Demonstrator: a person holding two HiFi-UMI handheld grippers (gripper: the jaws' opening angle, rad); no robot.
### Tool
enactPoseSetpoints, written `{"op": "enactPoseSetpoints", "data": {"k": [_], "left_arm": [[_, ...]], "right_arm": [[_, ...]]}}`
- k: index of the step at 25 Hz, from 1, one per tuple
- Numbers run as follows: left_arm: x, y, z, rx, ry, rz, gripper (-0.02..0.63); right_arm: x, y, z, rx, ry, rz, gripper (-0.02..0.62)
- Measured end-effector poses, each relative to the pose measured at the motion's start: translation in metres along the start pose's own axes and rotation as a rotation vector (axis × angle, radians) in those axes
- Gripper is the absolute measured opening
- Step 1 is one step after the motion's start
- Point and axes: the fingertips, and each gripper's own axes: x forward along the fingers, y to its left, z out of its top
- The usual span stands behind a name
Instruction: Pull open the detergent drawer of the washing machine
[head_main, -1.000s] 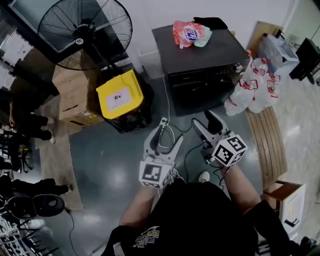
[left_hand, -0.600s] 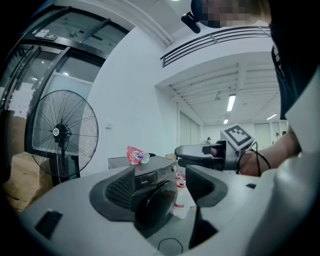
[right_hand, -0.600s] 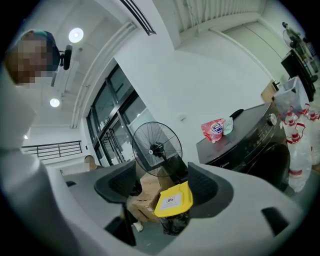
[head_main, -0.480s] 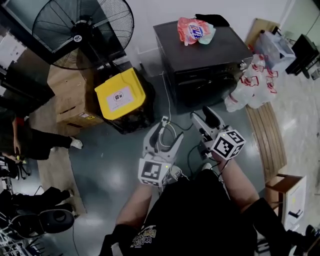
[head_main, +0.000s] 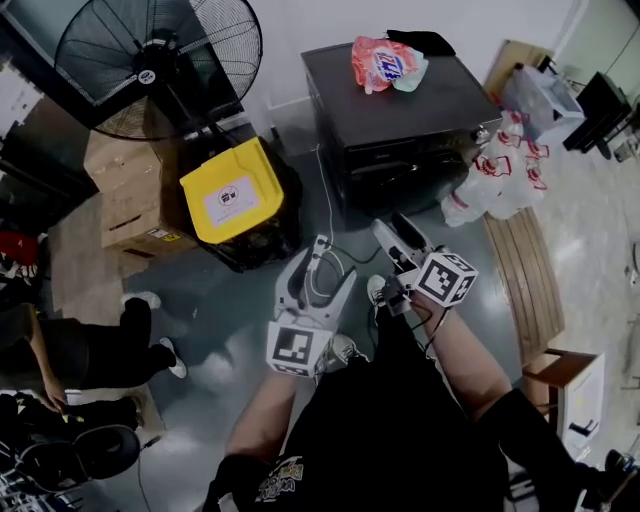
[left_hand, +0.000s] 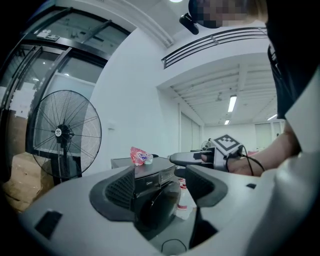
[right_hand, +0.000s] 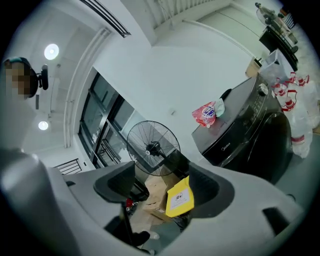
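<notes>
The dark washing machine stands at the far wall with a pink detergent bag on its lid. Its control strip runs along the top of the front; nothing on it stands out, and I cannot make out the drawer's outline. Both grippers hover over the floor short of the machine and touch nothing. My left gripper is open, and the machine shows far off between its jaws. My right gripper is also open and empty, rolled onto its side. In its view the machine lies off to the right.
A big pedestal fan, cardboard boxes and a yellow-lidded bin stand left of the machine. White bags with red print lean on its right side, beside a slatted wooden board. A cable crosses the floor. Another person crouches at left.
Both grippers have come closer to the washing machine. The right one has rolled further onto its side. The person at left has shifted along the floor.
</notes>
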Motion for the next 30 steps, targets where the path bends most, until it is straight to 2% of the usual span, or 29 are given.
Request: {"op": "enactPoseSetpoints", "data": {"k": [4,12,16,18,19,22,25,28,30], "left_arm": [[0.012,0.009,-0.003,-0.004,0.004,0.019,0.288],[0.054,0.026,-0.011,-0.033,0.087,0.055,0.288],[0.082,0.038,-0.019,-0.044,0.108,0.068,0.288],[0.096,0.043,-0.025,-0.046,0.108,0.073,0.288],[0.103,0.045,-0.028,-0.046,0.108,0.074,0.288],[0.123,0.048,-0.036,-0.052,0.121,0.071,0.288],[0.144,0.050,-0.041,-0.066,0.147,0.065,0.288],[0.164,0.051,-0.049,-0.067,0.157,0.056,0.288],[0.176,0.050,-0.053,-0.079,0.172,0.048,0.288]], "right_arm": [[0.016,-0.020,-0.001,0.033,0.014,-0.010,0.345],[0.058,-0.073,0.006,0.130,0.049,-0.008,0.351],[0.082,-0.108,0.011,0.222,0.046,-0.020,0.359],[0.094,-0.124,0.016,0.272,0.028,0.000,0.376],[0.098,-0.134,0.017,0.308,0.020,-0.009,0.383],[0.100,-0.179,0.008,0.453,0.031,-0.158,0.400],[0.116,-0.203,0.014,0.467,0.022,-0.141,0.410],[0.126,-0.230,0.012,0.513,0.030,-0.191,0.417],[0.134,-0.247,0.012,0.534,0.022,-0.189,0.423]]}}
